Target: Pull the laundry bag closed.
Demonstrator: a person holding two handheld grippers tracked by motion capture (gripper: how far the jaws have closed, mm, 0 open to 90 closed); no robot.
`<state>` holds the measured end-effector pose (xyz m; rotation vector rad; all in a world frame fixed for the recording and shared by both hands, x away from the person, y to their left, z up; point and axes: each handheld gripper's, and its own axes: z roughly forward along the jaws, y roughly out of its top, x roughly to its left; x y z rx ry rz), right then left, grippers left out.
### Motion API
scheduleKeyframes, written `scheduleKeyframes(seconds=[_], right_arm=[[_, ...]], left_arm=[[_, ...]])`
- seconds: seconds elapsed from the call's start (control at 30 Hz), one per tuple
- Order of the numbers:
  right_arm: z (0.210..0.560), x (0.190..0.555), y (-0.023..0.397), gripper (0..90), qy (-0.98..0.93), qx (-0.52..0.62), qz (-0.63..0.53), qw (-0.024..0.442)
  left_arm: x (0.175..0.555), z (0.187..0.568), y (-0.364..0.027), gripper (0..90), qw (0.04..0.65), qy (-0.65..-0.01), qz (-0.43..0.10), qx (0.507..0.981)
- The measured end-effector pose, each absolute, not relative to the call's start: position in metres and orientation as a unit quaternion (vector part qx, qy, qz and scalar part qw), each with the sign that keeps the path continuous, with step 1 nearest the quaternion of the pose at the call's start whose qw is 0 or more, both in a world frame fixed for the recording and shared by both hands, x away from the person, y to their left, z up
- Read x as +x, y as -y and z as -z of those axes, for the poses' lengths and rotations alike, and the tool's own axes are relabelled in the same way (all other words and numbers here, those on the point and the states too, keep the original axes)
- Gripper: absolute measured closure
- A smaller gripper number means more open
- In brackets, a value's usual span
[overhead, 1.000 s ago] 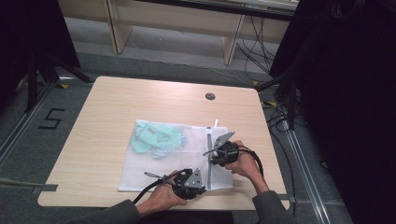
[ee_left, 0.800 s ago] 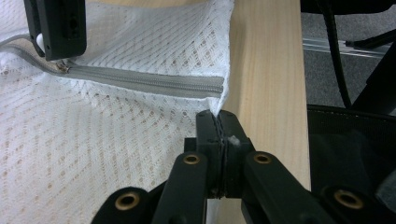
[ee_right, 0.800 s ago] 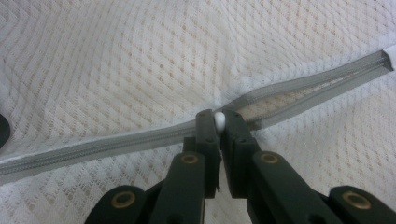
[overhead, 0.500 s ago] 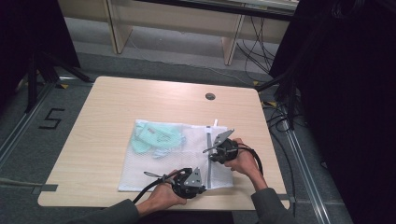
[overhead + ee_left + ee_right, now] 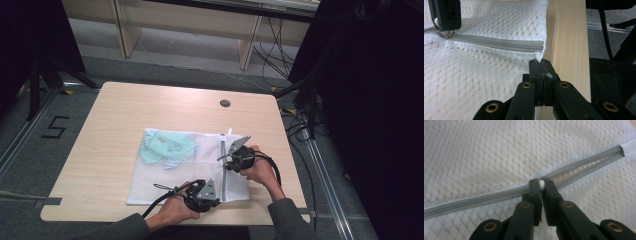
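Pale wooden table (image 5: 120,115) bears the mesh laundry bag (image 5: 165,185); the left gripper (image 5: 541,65) pinches its corner, the right gripper (image 5: 540,185) clamps the white zipper pull (image 5: 541,184), probably firmly. A sideways tug could slip the pull or snag mesh

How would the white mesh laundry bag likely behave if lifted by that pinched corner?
Probably floppy: the mesh bag lies flat and puckers where the left gripper pinches its edge. Likely light, being thin open netting. The green cloth inside would probably slide down and sag the bag; the zipper is partly open, so it might spill.
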<state>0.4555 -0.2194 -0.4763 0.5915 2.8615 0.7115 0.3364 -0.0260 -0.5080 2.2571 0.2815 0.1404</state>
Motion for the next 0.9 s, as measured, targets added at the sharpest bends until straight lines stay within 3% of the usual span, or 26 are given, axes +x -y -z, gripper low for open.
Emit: scheduleKeyframes(seconds=[0.9], right_arm=[[0.476, 0.472, 0.221, 86.7, -0.946, 0.199, -0.239, 0.091]], left_arm=[[0.333, 0.509, 0.029, 88.7, 0.424, -0.116, -0.044, 0.897]])
